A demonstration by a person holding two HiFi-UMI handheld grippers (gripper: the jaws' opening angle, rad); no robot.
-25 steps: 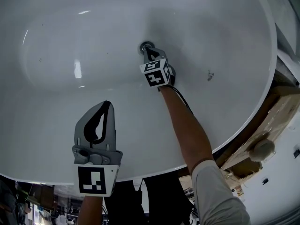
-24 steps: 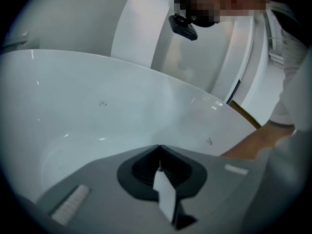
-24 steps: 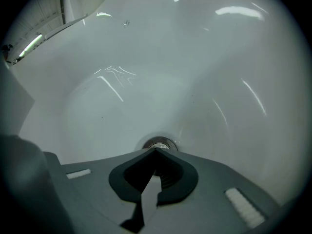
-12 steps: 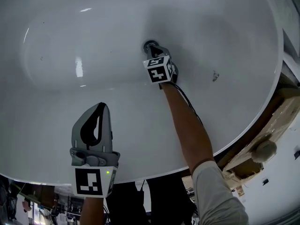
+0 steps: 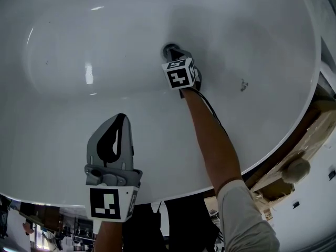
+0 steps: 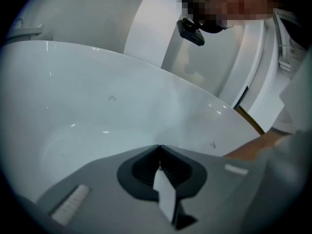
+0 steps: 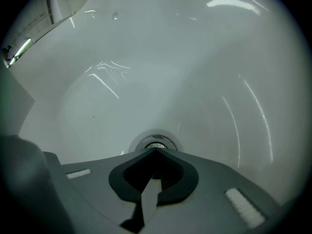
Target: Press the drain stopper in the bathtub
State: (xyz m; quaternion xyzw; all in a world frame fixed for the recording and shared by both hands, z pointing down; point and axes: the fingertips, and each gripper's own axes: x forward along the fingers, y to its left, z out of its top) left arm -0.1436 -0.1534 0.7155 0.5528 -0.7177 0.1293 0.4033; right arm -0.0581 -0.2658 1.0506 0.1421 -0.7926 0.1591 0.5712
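Shifted slightly right since the earlier frame, the left gripper (image 5: 121,117) is held clenched and empty over the near wall of the bathtub (image 5: 63,41). Farther in, the clenched right gripper (image 5: 171,52) is seen at the round, upward-facing drain stopper (image 7: 155,143), whose chrome ring is shown clearly only in the right gripper view.

The right gripper (image 5: 174,53) edged a little further onto the drain stopper (image 5: 168,48) over the last second. Its marker cube (image 5: 181,73) drew up toward the stopper and the stretch of gripper showing between them shortened. The left gripper (image 5: 122,117) dipped and leaned leftward half a second ago, then swung back up and to the right. In the head view the whole bathtub (image 5: 236,25) slid slightly rightward, and the dark speck (image 5: 243,84) on its wall went with it.
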